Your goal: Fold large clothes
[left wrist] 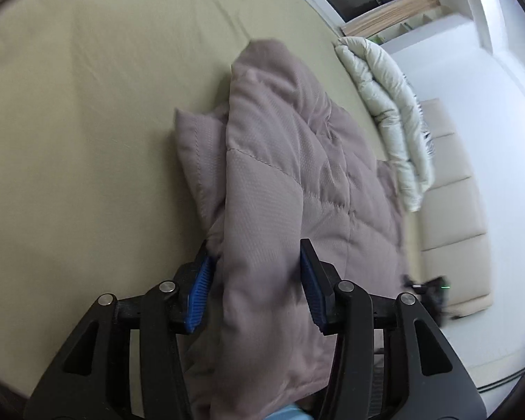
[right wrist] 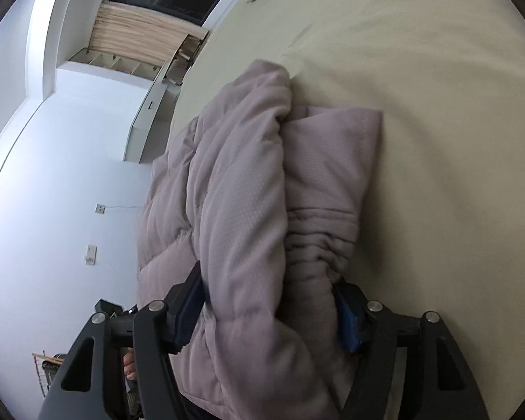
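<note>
Both tongs round puffy jacket; grip unclear.

Left wrist view: camera sits just behind the left gripper, looking forward and steeply down along its fingers, very close to the mauve padded jacket, with the beige bed sheet filling the left of the frame and a pale folded duvet at the far right edge. Right wrist view: camera just behind the right gripper, also angled down and equally close to the same jacket, sheet to the right, white wall to the left. Both views share the jacket and sheet, seen from opposite sides.
</note>
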